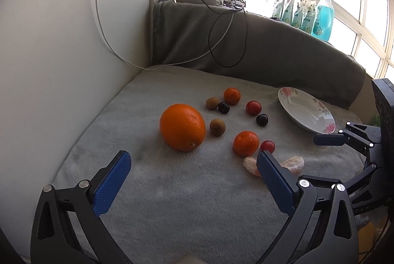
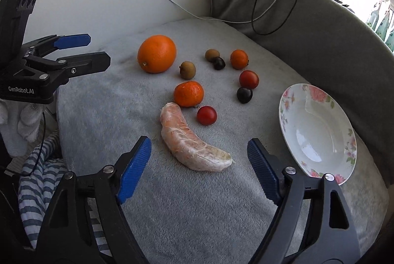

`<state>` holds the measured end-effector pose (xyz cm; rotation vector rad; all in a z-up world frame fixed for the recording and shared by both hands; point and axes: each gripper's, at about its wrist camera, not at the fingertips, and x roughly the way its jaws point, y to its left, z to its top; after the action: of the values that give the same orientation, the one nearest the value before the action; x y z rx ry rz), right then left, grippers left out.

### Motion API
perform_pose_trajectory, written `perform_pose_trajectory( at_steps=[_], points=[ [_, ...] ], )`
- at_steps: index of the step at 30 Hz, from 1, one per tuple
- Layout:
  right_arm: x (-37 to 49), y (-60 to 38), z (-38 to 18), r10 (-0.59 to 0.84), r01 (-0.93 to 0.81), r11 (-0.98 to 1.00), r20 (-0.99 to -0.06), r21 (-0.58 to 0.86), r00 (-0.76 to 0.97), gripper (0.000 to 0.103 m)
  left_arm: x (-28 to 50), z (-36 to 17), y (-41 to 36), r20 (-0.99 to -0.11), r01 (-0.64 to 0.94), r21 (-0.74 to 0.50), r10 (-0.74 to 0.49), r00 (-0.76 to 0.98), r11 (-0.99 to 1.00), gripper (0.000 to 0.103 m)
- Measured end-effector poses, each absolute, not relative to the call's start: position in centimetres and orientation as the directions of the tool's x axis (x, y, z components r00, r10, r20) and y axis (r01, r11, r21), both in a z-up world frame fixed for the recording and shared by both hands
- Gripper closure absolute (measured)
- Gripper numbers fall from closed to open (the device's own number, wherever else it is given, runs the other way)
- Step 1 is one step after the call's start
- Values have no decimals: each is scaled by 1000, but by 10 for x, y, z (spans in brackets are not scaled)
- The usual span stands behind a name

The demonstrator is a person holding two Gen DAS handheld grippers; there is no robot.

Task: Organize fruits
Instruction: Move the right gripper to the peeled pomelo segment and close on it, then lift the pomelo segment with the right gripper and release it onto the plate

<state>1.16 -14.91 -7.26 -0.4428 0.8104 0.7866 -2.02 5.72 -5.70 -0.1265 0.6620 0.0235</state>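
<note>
The right gripper is hovering with fingers apart around a peeled, curved orange citrus segment lying on grey fleece; the left gripper is gaping empty.

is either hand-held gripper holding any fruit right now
No. Both are open and hold nothing: the right hand-held gripper points at the peeled segment without touching it; the left hand-held gripper is empty.

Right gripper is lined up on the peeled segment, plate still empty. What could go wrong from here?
1. The peeled orange citrus segment looks soft; the open right gripper could crush it.
2. The small red cherry tomato and the small orange mandarin sit close beyond it; a push could roll them.
3. The white floral plate rests on soft grey fleece and may tip.
</note>
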Motion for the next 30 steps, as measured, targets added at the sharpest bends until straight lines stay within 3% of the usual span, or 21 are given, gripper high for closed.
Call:
perform_pose_trajectory(
  at_steps=[17, 21, 23, 30],
  points=[
    [45, -106, -111, 372, -846, 533, -891, -24, 260, 39, -25, -73, 72, -647, -79, -162, -46, 761, 984, 7],
    [49, -107, -112, 382, -844, 537, -890, -7, 250, 42, -26, -75, 72, -650, -78, -164, -48, 758, 983, 7],
    [48, -109, -110, 395, -844, 536, -888, 12, 238, 51, -26, -75, 70, -652, -75, -163, -51, 757, 984, 7],
    [43, -113, -105, 409, -836, 549, -878, 18, 249, 59, -26, -74, 66, -652, -66, -157, -53, 756, 985, 7]
  ],
)
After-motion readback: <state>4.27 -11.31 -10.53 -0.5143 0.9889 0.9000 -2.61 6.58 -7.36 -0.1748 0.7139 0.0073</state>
